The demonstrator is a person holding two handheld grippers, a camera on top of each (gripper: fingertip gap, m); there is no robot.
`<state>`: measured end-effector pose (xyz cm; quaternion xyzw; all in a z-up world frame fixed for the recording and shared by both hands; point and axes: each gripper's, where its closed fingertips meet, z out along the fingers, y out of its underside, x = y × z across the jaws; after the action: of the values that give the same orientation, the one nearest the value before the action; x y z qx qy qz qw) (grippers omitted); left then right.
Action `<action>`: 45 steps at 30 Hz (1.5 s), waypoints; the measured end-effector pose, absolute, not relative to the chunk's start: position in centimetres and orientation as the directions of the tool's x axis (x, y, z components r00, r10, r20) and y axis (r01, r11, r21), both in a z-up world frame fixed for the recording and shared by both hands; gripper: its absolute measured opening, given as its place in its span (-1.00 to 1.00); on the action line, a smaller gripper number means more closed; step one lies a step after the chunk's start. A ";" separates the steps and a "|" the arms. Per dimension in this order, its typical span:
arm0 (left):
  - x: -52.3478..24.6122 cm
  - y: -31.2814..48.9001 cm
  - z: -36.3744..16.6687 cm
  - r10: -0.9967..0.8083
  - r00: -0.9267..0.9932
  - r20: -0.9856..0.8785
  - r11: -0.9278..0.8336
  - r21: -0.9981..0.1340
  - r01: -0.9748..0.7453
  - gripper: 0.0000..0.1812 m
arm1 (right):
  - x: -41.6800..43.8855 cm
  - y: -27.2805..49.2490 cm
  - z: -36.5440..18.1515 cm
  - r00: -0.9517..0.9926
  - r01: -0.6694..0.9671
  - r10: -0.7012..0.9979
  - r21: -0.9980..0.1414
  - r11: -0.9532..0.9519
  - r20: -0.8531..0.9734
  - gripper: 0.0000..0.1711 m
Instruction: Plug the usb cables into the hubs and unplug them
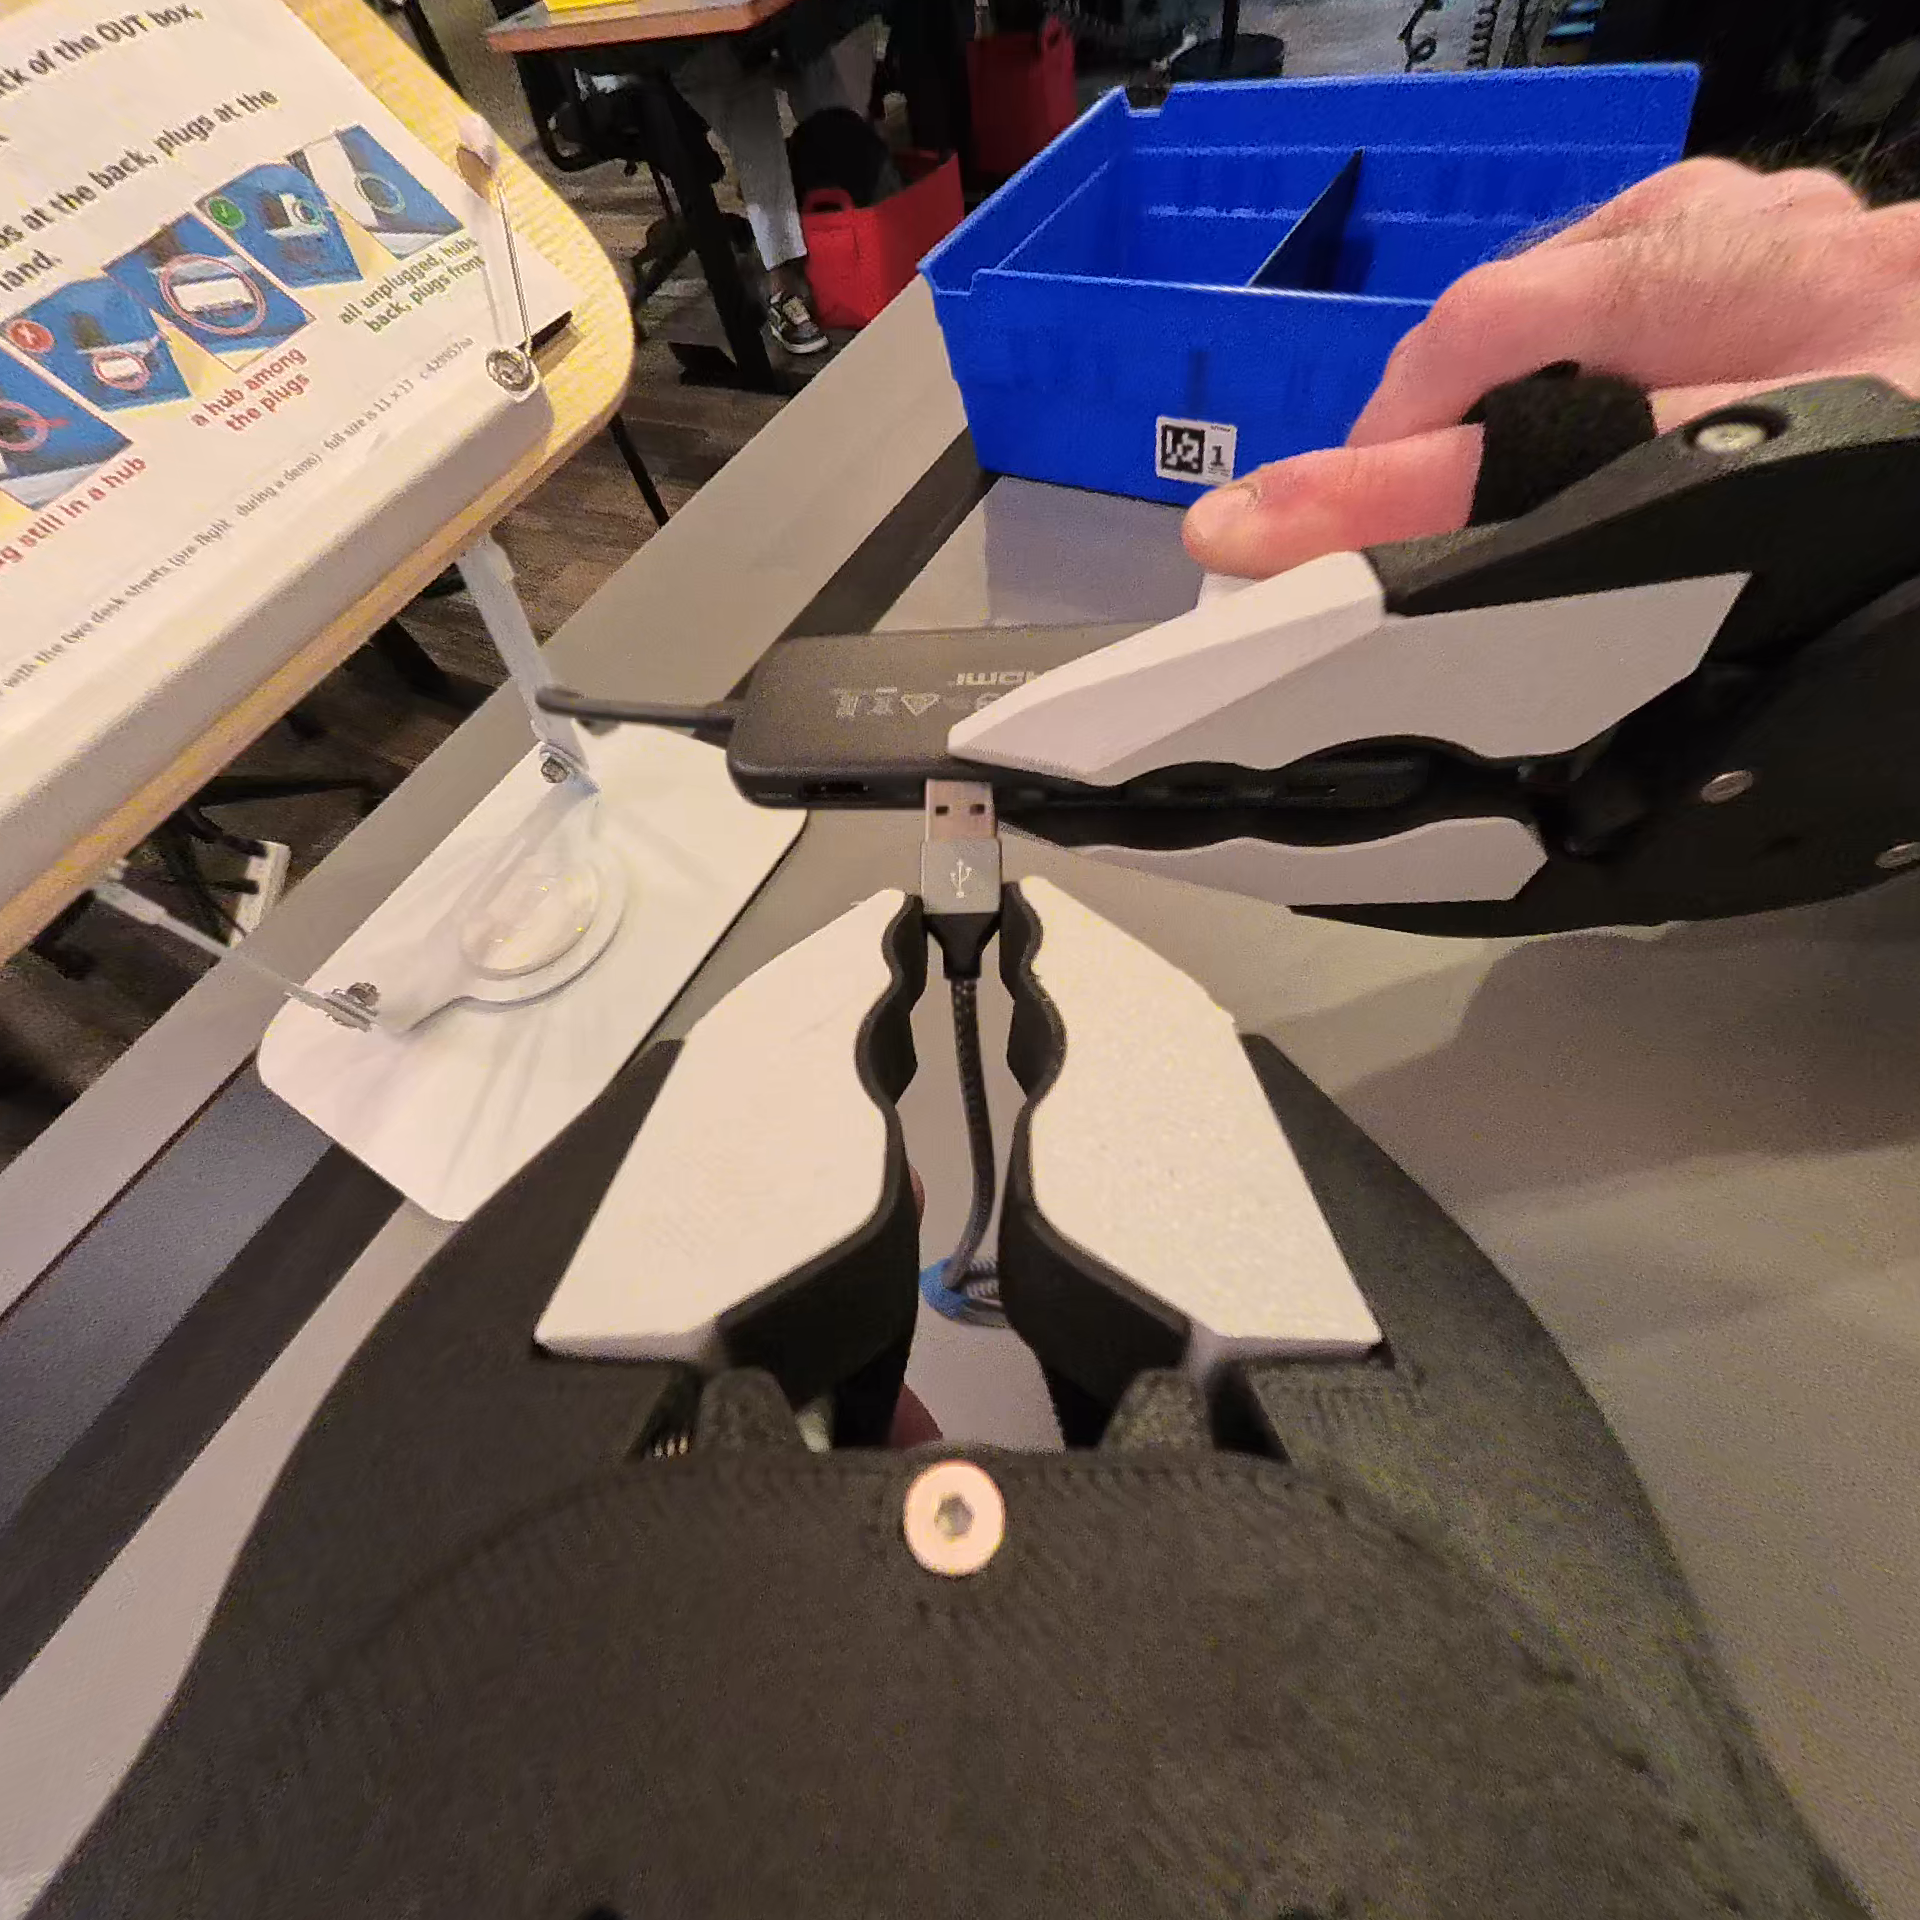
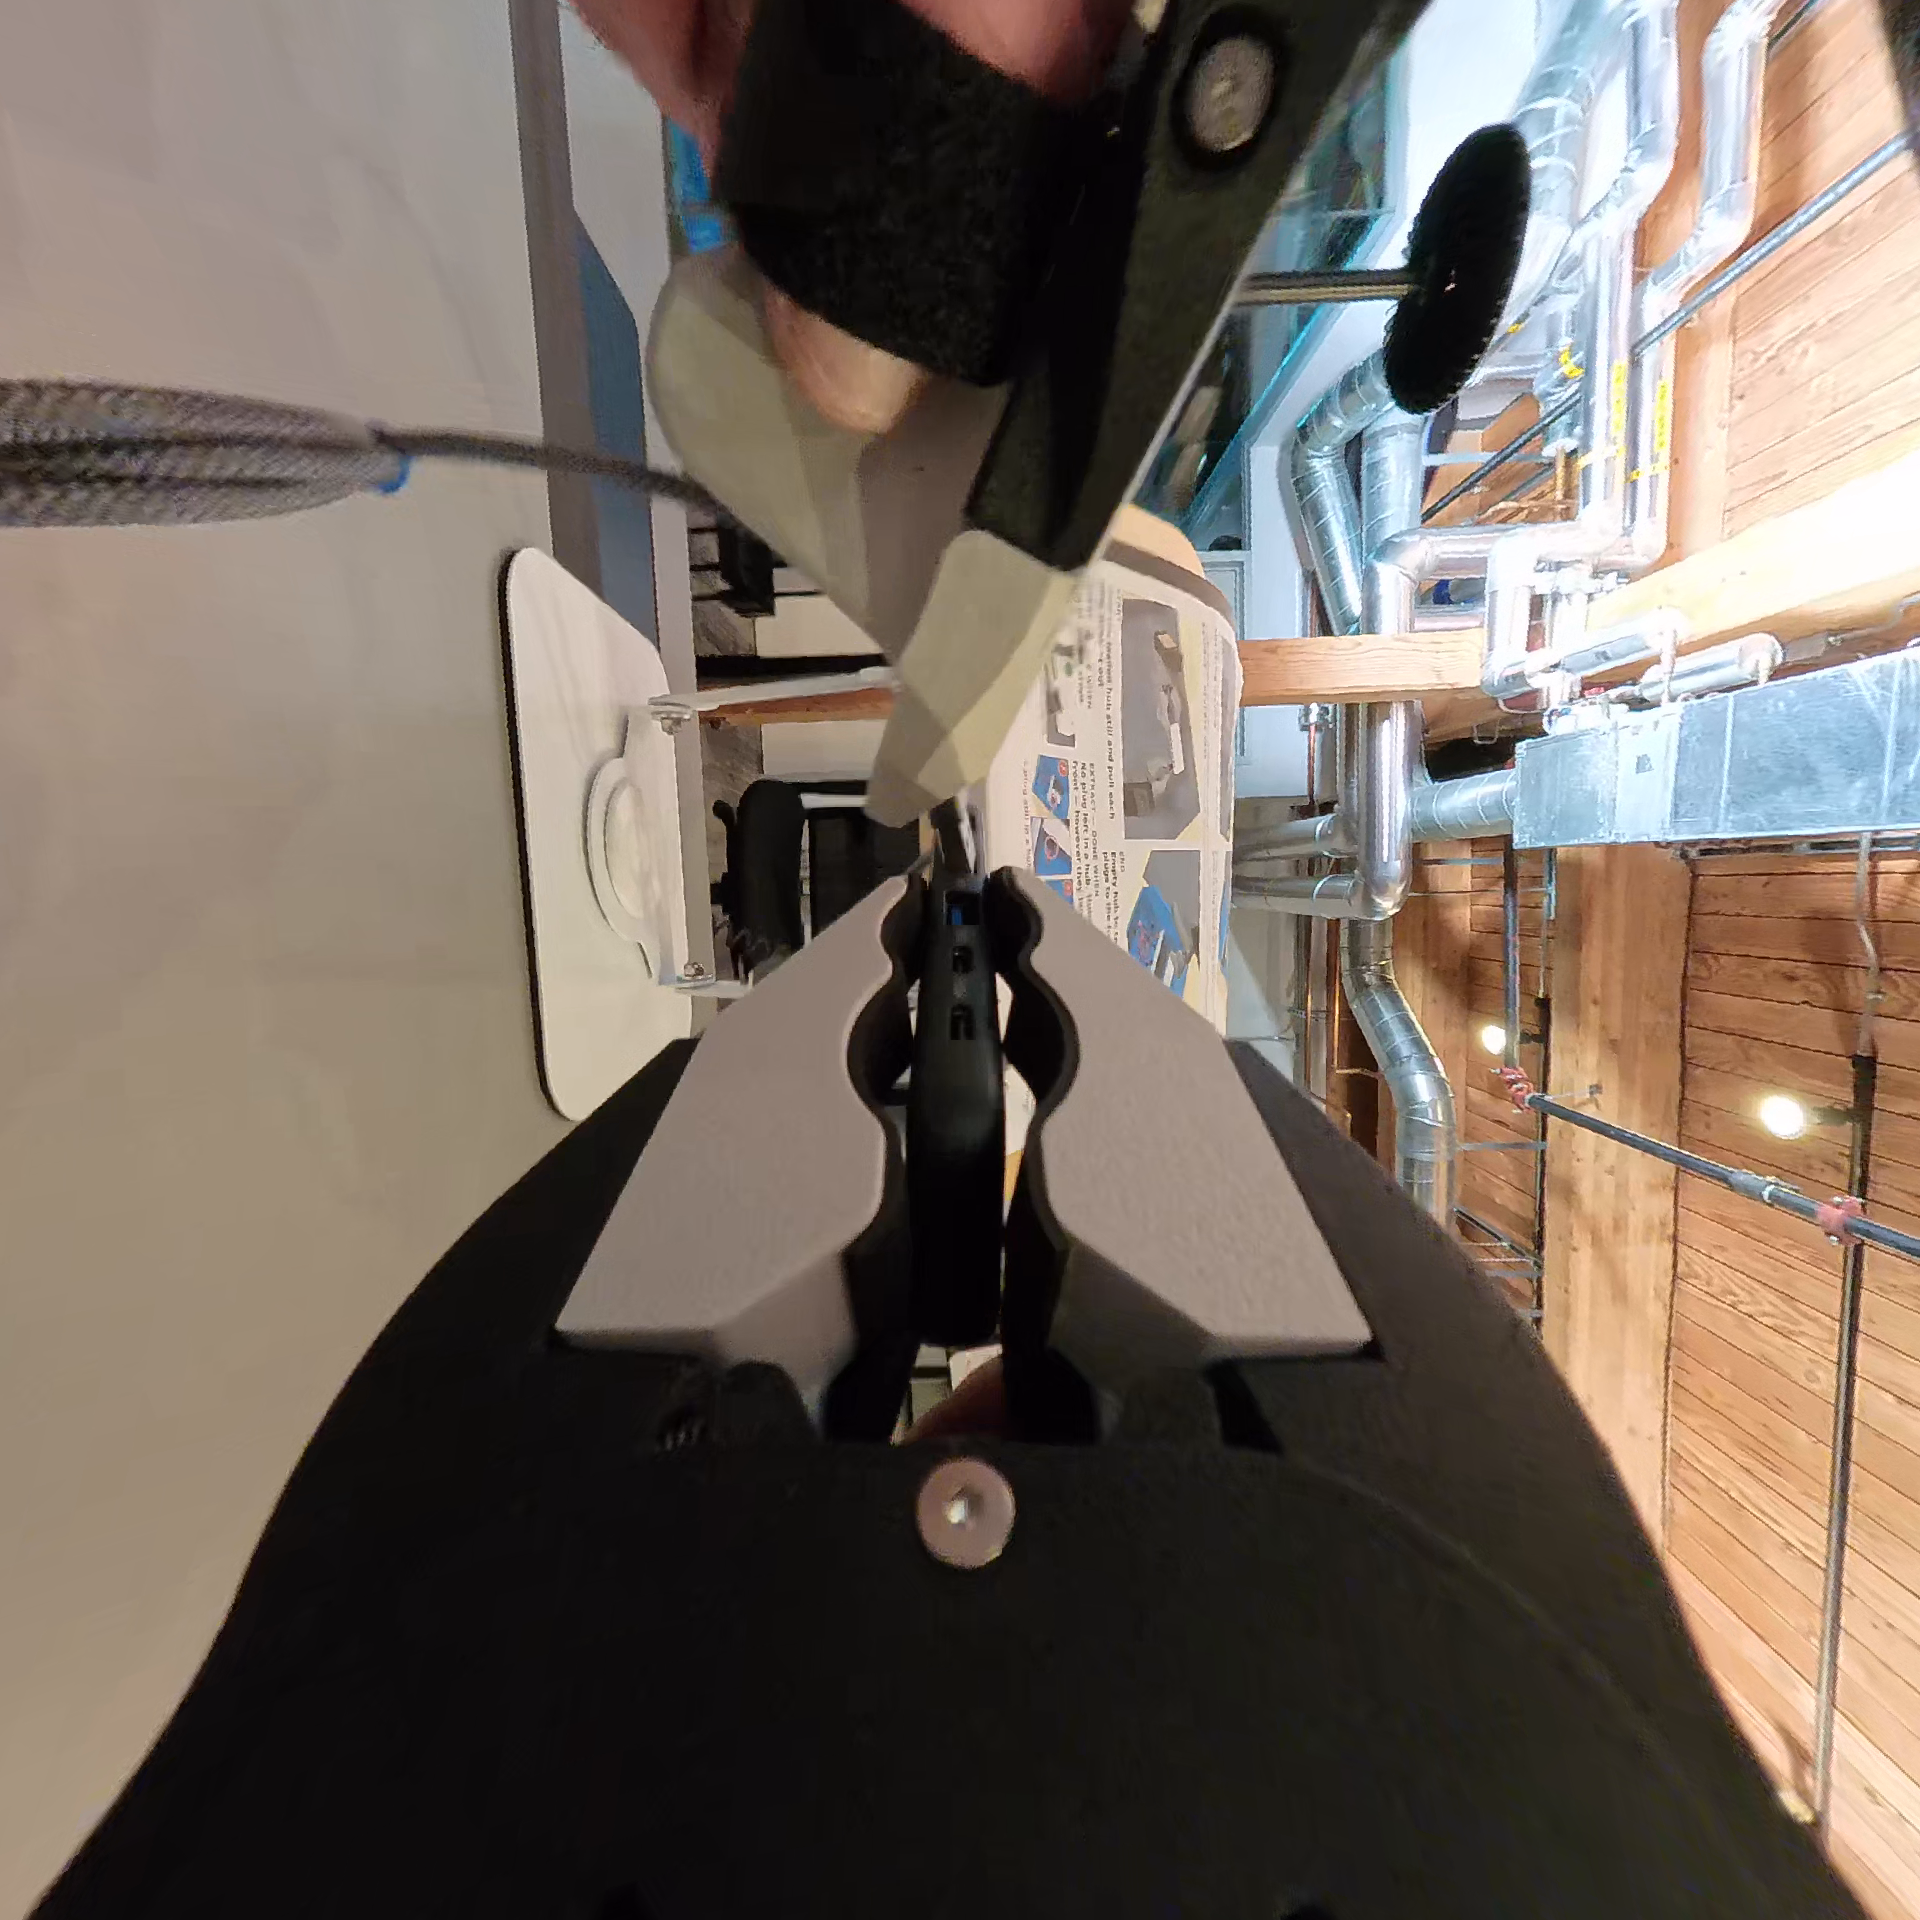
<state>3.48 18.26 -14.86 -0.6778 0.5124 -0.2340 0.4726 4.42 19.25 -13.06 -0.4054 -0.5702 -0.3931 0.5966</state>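
Observation:
My left gripper (image 1: 961,914) is shut on the silver USB-A plug (image 1: 959,831) of a braided grey cable (image 1: 971,1091). The plug points up at the side edge of a dark grey hub (image 1: 852,707). Its metal tip sits right at the port row, with its full length still showing. My right gripper (image 1: 1013,795) comes in from the right and is shut on the hub, held level above the table. In the right wrist view the right gripper (image 2: 958,883) clamps the hub (image 2: 956,1049) edge-on. The left gripper's finger (image 2: 935,707) and the cable (image 2: 520,457) come in from above.
A blue divided bin (image 1: 1247,291) stands at the back of the grey table (image 1: 1662,1143). An instruction sheet on a tilted board (image 1: 208,312) stands on a clear stand over a white mat (image 1: 468,1091) at the left. A person's hand (image 1: 1610,312) grips the right gripper. Both grippers' tips are close together, under 4 cm apart.

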 end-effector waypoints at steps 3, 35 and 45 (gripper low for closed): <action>3.9 18.1 -15.6 -0.933 0.340 -0.115 -0.058 -0.887 -0.458 -0.85 | 3.4 18.3 -12.4 0.063 0.911 0.000 -0.057 0.409 0.998 -0.90; 3.9 17.5 -26.3 -0.846 -0.031 -0.532 0.346 -0.505 -0.790 -0.84 | 9.9 22.3 -15.2 0.249 0.897 0.257 -0.322 0.303 0.934 -0.90; 3.3 16.8 -28.3 -0.856 -0.122 -0.502 0.376 -0.443 -0.814 -0.62 | 10.2 22.4 -16.0 0.246 0.893 0.297 -0.335 0.302 0.923 -0.89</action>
<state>3.33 16.79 -28.29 -0.5580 0.7483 -0.0294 0.3576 10.17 22.45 -16.05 -0.5327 -0.5581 -0.2557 0.5825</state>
